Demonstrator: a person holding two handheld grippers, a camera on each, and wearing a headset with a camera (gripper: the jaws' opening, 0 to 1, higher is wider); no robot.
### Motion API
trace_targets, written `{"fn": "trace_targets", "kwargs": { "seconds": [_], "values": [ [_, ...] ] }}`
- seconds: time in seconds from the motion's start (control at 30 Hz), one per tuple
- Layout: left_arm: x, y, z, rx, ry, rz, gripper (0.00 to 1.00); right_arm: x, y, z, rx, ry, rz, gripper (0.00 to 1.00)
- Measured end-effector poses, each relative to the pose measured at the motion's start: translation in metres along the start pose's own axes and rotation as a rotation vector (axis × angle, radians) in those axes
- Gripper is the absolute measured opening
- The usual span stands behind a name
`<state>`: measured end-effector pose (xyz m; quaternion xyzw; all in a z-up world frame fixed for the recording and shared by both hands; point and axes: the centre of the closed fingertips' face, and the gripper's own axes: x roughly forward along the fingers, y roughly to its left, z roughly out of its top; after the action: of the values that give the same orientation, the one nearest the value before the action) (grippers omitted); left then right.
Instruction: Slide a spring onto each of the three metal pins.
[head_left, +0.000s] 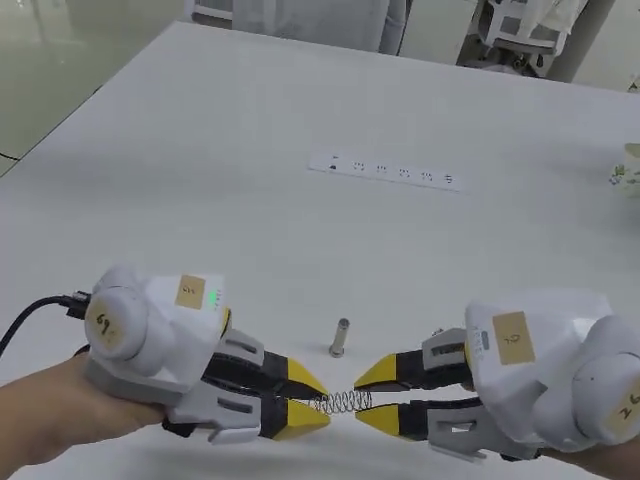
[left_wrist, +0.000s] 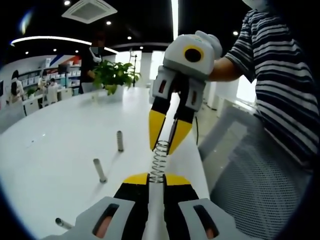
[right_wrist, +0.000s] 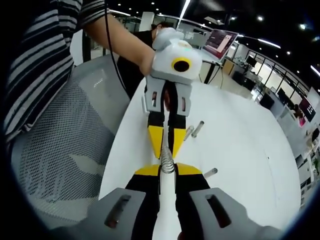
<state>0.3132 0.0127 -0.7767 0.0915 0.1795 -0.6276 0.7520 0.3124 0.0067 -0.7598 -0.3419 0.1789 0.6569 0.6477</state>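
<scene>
An upright pin interrupts the open table.

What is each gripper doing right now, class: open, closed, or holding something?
Left gripper: closed on one end of the spring.
Right gripper: closed on the spring's other end.

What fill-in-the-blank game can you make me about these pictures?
1. The left hand-held gripper and the right hand-held gripper each pinch one end of the same ____.
2. Both have jaw tips coloured ____.
3. In the left gripper view, ____ metal pins show on the white table.
Missing words: spring, yellow, three.
</scene>
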Motion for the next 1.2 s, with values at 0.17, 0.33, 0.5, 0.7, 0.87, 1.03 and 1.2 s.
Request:
{"fn": "trace_targets", "kwargs": {
  "seconds": [0.17, 0.33, 0.5, 0.7, 0.87, 1.03, 1.2],
  "values": [
    [0.001, 0.000, 0.000, 0.015, 0.006, 0.010, 0.02, 0.001, 0.000, 0.012, 0.022, -0.046, 0.003, 0.07],
    [0.001, 0.001, -0.001, 0.024, 0.015, 0.018, 0.02, 0.004, 0.000, 0.017, 0.029, -0.066, -0.001, 0.07],
    [0.001, 0.001, -0.001, 0.029, 0.017, 0.023, 0.02, 0.004, 0.000, 0.020, 0.043, -0.076, -0.007, 0.08],
    [0.005, -0.001, 0.000, 0.039, 0.021, 0.017, 0.02, 0.007, 0.001, 0.027, 0.062, -0.103, -0.009, 0.07],
    [0.007, 0.000, 0.001, 0.042, 0.020, 0.020, 0.02, 0.010, 0.001, 0.030, 0.063, -0.123, -0.030, 0.07],
    [0.007, -0.001, 0.003, 0.033, 0.013, 0.028, 0.02, 0.010, -0.002, 0.033, 0.079, -0.142, -0.053, 0.07],
    [0.007, 0.000, 0.002, 0.004, 0.014, 0.035, 0.03, 0.008, -0.002, 0.031, 0.107, -0.148, -0.050, 0.07]
  ]
}}
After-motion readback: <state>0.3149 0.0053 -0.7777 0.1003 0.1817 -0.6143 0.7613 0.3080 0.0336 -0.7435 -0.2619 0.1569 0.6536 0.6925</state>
